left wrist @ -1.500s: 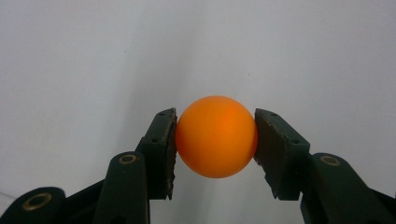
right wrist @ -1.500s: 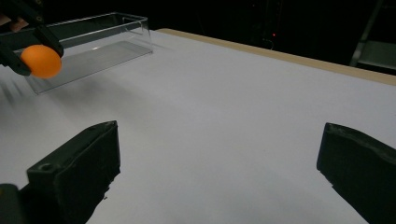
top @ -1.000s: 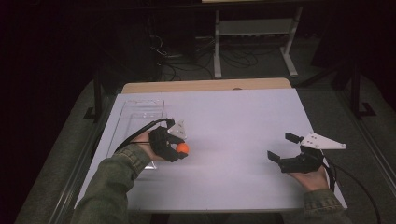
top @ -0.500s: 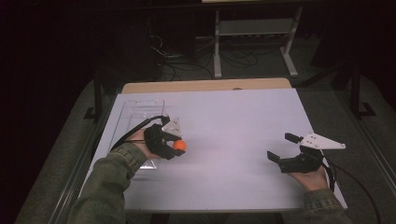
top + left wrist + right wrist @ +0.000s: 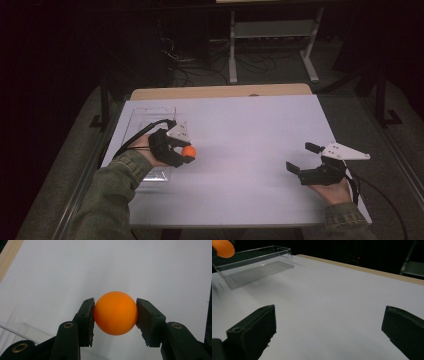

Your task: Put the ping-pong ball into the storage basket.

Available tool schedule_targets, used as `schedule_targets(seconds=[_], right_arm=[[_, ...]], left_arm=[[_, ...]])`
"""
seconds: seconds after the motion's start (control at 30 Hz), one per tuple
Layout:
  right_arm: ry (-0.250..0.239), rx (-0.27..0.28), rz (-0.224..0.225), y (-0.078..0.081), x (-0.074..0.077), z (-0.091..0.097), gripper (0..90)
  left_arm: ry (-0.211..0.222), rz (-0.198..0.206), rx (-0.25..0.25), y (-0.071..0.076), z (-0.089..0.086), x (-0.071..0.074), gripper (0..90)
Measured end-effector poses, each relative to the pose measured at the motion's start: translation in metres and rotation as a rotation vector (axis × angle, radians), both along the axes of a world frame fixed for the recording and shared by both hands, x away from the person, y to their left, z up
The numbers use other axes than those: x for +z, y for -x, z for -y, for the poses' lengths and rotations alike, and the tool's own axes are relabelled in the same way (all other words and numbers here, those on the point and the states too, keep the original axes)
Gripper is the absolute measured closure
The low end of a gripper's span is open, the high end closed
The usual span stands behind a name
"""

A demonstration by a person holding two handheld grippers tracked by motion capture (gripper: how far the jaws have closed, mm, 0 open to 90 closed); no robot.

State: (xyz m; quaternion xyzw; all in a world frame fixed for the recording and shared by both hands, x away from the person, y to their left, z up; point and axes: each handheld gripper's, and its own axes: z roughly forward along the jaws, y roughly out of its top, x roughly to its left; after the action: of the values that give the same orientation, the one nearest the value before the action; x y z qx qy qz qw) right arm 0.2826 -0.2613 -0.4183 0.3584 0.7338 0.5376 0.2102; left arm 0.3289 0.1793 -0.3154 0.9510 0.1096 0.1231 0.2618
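High view, left gripper: it hangs at the left side of the white table, beside the clear box, its jaws clamped on an orange ball. The ball sits at the very tip of the jaws, probably so it can be dropped cleanly without the jaws fouling the box wall.
High view, ball: off the table top, held just to the right of the box and not yet over it; I judge the box to be its likely destination.
High view, right gripper: it is near the right edge of the table, well apart from the ball and box, jaws apart and holding nothing. It looks parked out of the way while the other hand works.
Left gripper view, grip: the two dark pads press the ball on opposite sides at its widest part, which keeps a smooth round thing from squirting out. Bare table lies behind it, and a corner of the box shows low at the left.
Right gripper view, jaws: they stand wide apart over bare table, nothing between them.
Right gripper view, box: it stands open-topped and empty at the far left, with the ball just beside its near end, above rim height.
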Motion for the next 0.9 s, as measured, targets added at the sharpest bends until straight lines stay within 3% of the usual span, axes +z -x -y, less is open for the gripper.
schedule_targets(seconds=[0.9], right_arm=[[0.006,0.002,-0.006,0.0,0.0,0.0,0.0]], left_arm=[[-0.002,0.012,0.035,0.004,-0.021,0.012,50.8]])
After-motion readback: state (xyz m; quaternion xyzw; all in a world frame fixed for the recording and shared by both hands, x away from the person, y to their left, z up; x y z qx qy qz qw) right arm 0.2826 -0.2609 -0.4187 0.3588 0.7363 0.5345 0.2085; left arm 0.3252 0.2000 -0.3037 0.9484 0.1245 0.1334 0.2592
